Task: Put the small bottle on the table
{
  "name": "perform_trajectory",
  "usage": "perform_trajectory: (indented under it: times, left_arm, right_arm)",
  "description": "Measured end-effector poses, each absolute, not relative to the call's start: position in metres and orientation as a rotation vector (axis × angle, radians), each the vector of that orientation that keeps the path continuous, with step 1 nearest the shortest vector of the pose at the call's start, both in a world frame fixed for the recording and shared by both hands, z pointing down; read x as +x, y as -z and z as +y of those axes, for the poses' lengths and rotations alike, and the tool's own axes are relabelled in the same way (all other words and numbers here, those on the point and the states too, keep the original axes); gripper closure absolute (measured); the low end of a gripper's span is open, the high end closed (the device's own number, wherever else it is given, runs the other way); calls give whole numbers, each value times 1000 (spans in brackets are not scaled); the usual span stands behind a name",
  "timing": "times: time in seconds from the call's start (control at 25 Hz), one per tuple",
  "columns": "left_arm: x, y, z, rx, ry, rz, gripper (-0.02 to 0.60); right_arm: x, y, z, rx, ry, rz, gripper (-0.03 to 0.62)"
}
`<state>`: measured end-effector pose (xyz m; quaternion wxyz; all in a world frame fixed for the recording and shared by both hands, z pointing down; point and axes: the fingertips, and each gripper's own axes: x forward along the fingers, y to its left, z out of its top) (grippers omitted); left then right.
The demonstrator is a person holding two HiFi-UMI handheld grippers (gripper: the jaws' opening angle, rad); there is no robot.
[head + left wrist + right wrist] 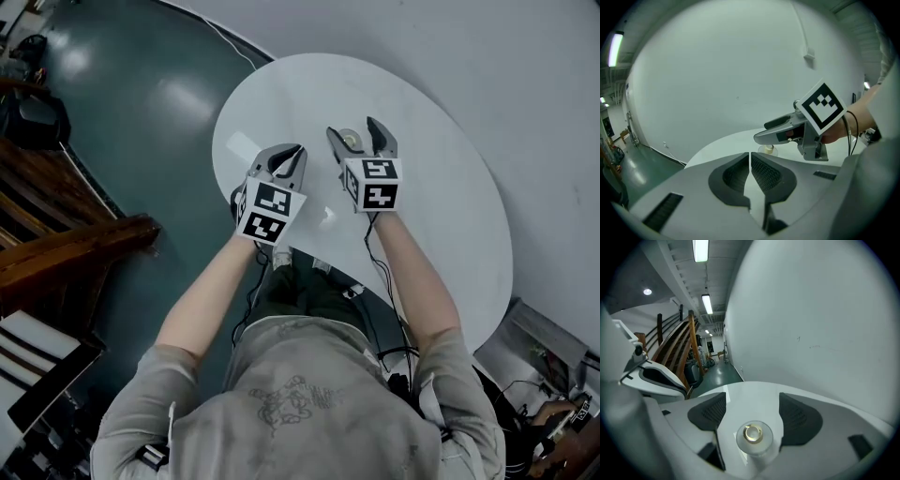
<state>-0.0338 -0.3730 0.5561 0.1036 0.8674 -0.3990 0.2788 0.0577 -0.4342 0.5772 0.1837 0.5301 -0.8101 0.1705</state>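
A small clear bottle [352, 142] with a gold-coloured top stands upright on the white round table [450, 216]. My right gripper [353, 127] hangs over it, open, one finger on each side and neither pad touching it. In the right gripper view the bottle [753, 434] shows from above between the wide-apart pads of the right gripper [754, 413]. In the left gripper view the bottle [768, 149] sits on the table just under the right gripper [763, 131]. My left gripper [299, 149] floats beside it to the left, shut and empty, its tips [750, 161] pressed together.
A small white object [327, 214] lies on the table near the front edge, behind the grippers. Dark green floor and wooden steps [66, 253] lie left of the table. Cables and equipment [553, 394] sit at the lower right. A pale wall [740, 70] rises beyond the table.
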Motion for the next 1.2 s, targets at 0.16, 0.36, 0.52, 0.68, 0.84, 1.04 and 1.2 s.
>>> perform_trajectory:
  times: [0.16, 0.36, 0.52, 0.68, 0.84, 1.04, 1.2]
  left_arm:
    - [-34, -520, -376, 2616, -772, -1224, 555]
    - [-41, -478, -368, 2650, -708, -1267, 555]
    - [-38, -435, -370, 2730, -676, -1301, 555]
    - [-38, -391, -357, 2792, -606, -1321, 555]
    - [-34, -345, -336, 2907, -587, -1343, 555]
    - [-26, -290, -305, 3037, -478, -1325, 555]
    - [-28, -266, -281, 3079, -411, -1312, 555]
  right_arm:
    - [64, -526, -429, 1544, -471, -2326, 260]
    - [74, -462, -408, 1631, -350, -2360, 410]
    - [88, -406, -395, 1696, -306, -2431, 485]
    - [93, -352, -367, 1722, -254, -2498, 527]
    - [87, -305, -329, 1676, -275, -2590, 534]
    - [80, -257, -283, 1622, -114, -2628, 547]
    - [74, -232, -248, 1585, -20, -2659, 551]
